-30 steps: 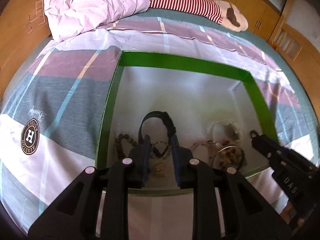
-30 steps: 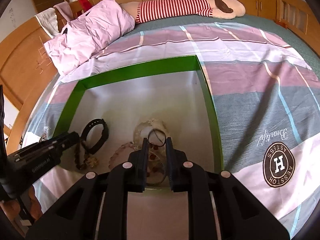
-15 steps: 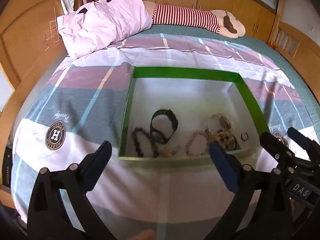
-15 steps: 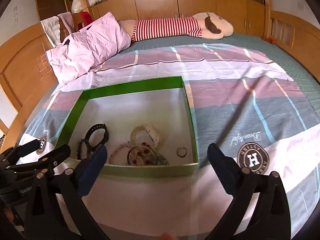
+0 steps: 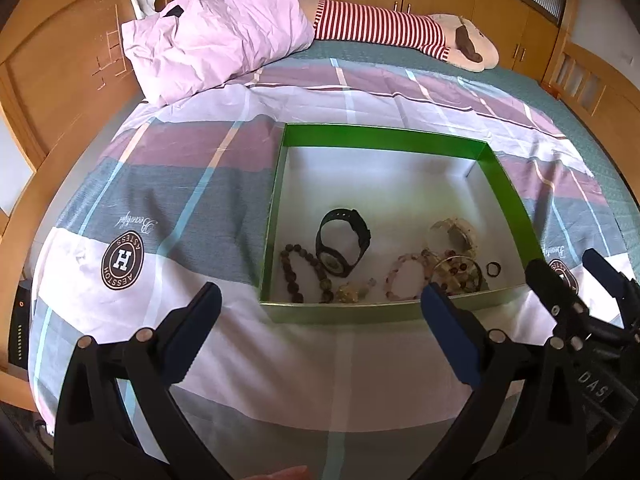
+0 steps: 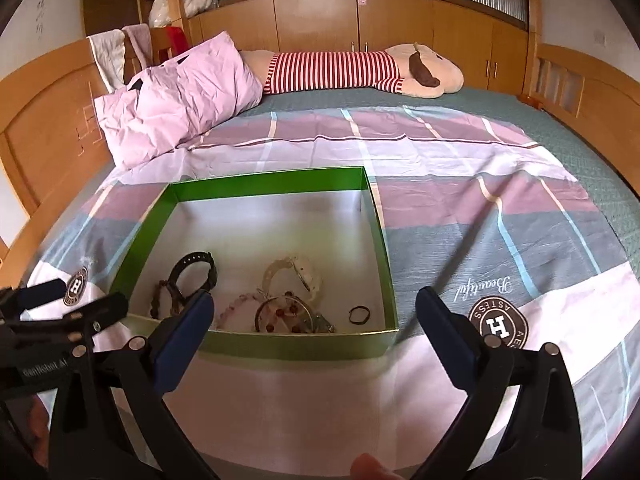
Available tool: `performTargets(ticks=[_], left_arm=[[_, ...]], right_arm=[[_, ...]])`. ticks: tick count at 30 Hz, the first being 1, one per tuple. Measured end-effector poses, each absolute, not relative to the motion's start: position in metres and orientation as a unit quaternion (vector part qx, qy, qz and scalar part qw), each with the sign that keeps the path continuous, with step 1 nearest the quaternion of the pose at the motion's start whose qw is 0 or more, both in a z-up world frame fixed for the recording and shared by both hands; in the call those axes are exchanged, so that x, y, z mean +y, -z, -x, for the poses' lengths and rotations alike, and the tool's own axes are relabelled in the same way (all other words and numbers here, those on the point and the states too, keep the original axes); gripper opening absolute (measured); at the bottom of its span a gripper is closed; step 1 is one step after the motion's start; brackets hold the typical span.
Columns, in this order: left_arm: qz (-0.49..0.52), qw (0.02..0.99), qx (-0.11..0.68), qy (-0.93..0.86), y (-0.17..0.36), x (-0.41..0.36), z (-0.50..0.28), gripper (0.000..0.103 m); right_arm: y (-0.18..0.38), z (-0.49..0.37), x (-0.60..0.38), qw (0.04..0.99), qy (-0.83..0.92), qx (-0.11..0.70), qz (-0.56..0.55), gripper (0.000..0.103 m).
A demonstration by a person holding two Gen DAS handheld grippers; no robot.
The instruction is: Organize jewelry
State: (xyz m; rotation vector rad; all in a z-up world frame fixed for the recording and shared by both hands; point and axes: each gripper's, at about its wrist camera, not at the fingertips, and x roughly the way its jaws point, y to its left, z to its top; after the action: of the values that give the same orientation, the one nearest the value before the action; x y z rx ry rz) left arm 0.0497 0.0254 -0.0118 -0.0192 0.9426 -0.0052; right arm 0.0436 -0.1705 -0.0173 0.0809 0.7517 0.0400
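A shallow green box (image 5: 516,204) with a white floor sits on a plaid bedspread (image 5: 192,200) on the bed, its long axis running away from the cameras toward a pink pillow (image 5: 216,40) and a striped plush toy (image 5: 384,32). All the jewelry lies along the near wall of the box. From left to right in the left wrist view: a dark bead bracelet (image 5: 296,272), a black watch (image 5: 340,240) lying with its strap loop pointing toward the far wall, a small gold piece (image 5: 352,292), a pink bead bracelet (image 5: 404,276), a tangle of pale and metal bangles (image 5: 456,252), and a small dark ring (image 5: 493,269) lying apart near the right wall.

The left hand-held gripper (image 5: 320,332) and the right hand-held gripper (image 6: 314,328) hover just before the near wall; both have just spread their jaws wide, with nothing between them.
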Motion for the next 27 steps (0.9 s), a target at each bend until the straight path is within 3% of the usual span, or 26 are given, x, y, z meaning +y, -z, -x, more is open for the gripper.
performTargets(ticks=[27], left_arm=[[0.011, 0.893, 0.45, -0.004, 0.0105, 0.0236, -0.0488, 0.101]], right_arm=[[0.0115, -0.0377, -0.1663, 0.934, -0.023, 0.357, -0.015, 0.102]])
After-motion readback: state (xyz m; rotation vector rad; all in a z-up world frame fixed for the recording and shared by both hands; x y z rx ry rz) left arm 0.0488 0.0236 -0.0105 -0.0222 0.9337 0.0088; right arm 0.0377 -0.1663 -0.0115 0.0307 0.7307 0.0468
